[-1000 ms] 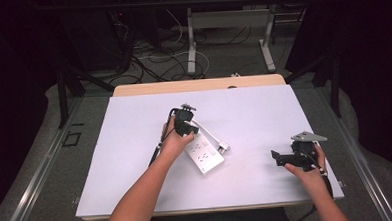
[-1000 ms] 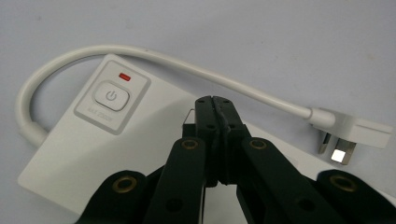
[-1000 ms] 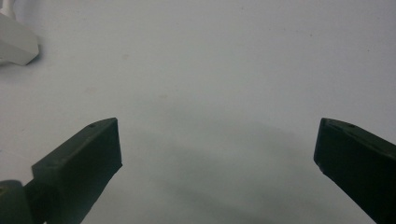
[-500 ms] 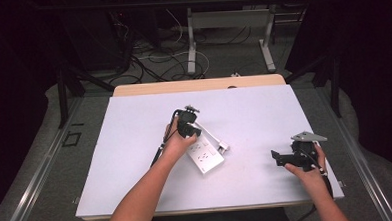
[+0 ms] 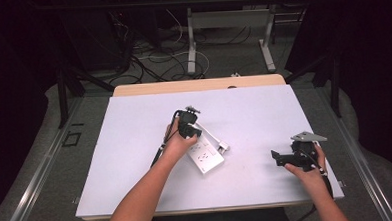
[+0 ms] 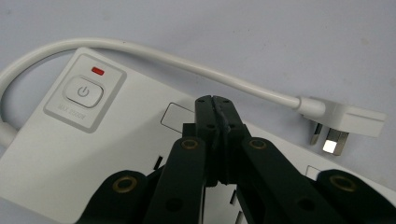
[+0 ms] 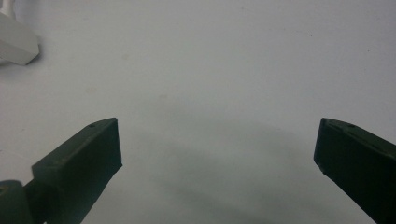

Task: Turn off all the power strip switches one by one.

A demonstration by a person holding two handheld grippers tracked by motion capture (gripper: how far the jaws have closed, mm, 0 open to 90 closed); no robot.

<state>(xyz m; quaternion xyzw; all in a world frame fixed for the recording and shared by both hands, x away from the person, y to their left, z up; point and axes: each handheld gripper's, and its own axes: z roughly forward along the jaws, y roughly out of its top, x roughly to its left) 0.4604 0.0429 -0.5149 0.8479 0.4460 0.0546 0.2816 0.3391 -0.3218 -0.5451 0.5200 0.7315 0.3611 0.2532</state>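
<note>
Now the left gripper (image 6: 215, 100), jaws clenched empty, has crept toward the table's far edge above the power strip (image 6: 79, 140); right gripper (image 5: 286, 155) idles, jaws released.

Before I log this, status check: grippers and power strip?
Left gripper shut, empty, over power strip. Right gripper open, over bare table. Plug unplugged, lying loose.

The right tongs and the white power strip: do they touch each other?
Apart. In the high view, bare table separates the right tongs from the power strip; the right gripper view shows them open over bare surface.
</note>
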